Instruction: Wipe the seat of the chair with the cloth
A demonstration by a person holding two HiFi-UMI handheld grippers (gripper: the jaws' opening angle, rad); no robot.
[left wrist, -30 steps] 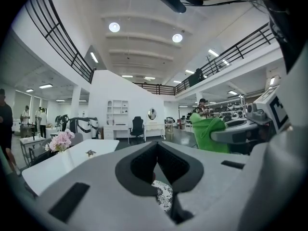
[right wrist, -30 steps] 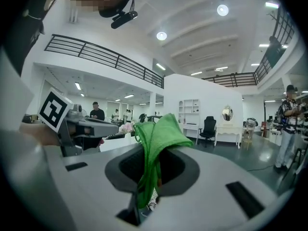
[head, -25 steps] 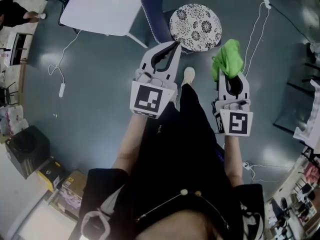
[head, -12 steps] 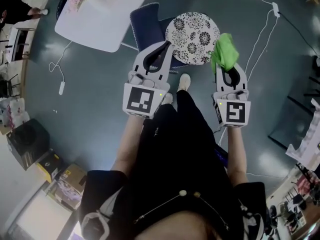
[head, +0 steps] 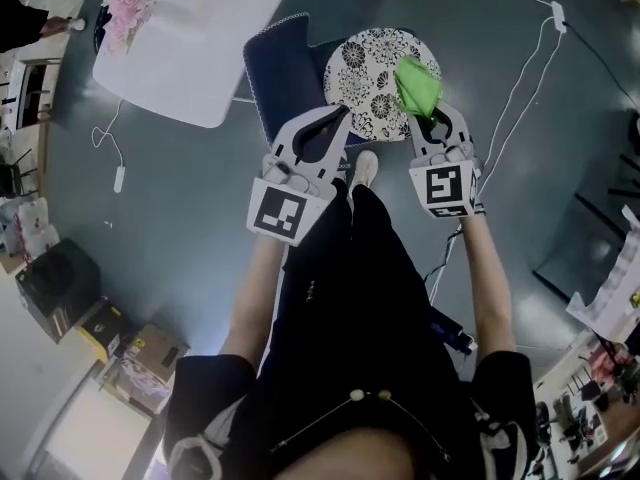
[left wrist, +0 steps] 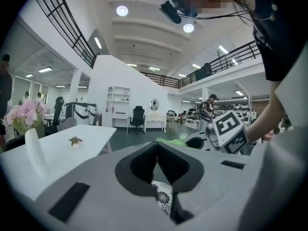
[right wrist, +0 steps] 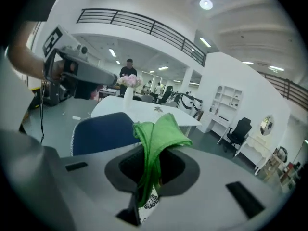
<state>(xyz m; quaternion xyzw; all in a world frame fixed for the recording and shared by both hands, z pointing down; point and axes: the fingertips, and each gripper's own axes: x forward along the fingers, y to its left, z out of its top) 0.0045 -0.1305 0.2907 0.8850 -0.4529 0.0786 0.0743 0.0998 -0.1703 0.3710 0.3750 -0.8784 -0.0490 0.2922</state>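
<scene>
Nearest first: left gripper (head: 343, 115) is pinched closed w/ nothing in it, parked by the seat's near edge. Right gripper (head: 427, 116) is clamped on the green cloth (head: 418, 85), most of it bunched past the tips. Cloth looks light and floppy imo, so it'll fold on itself. Gripping a bunched fold like that is prob right, loose part facing down. It's over the right side of the floral seat (head: 370, 63) now, can't tell if touching. Half a sec ago it hung by the seat's right edge. Blue chair back (head: 283, 68) and white table (head: 190, 48) are beyond.
</scene>
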